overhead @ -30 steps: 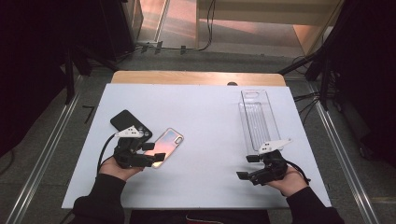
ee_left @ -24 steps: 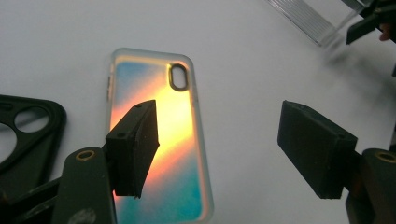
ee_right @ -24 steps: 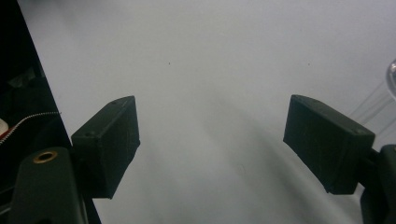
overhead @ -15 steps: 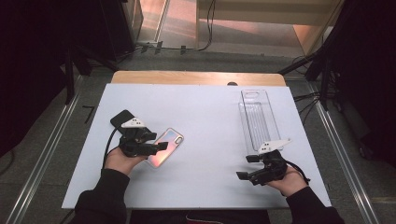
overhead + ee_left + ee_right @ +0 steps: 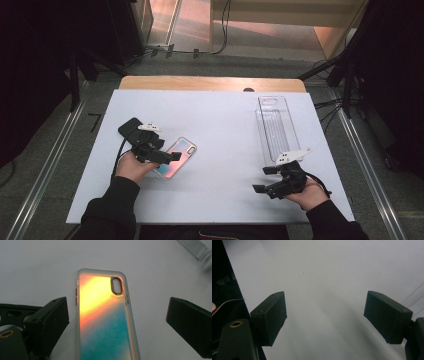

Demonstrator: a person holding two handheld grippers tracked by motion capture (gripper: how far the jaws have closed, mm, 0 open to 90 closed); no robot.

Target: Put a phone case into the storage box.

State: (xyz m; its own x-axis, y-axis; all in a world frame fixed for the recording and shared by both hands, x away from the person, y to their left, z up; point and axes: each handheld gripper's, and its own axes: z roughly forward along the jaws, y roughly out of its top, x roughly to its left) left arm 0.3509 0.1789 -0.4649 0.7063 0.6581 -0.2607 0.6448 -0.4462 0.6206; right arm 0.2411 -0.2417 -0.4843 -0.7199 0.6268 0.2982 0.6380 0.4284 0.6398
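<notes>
The left gripper (image 5: 167, 156) is hovering over the phone case (image 5: 176, 157) with its jaws having just been opening, and they are now standing wide on either side of the case (image 5: 103, 317) without touching it. The case (iridescent, orange fading into teal) is lying flat on the white table (image 5: 215, 130), well to the left of the clear tray (image 5: 276, 125). The right gripper (image 5: 261, 180) is sitting just below the tray's near end, its jaws gaping apart over bare table (image 5: 324, 290).

Left claw (image 5: 172, 156) moved over phone case (image 5: 176, 156), jaws just opened wider
</notes>
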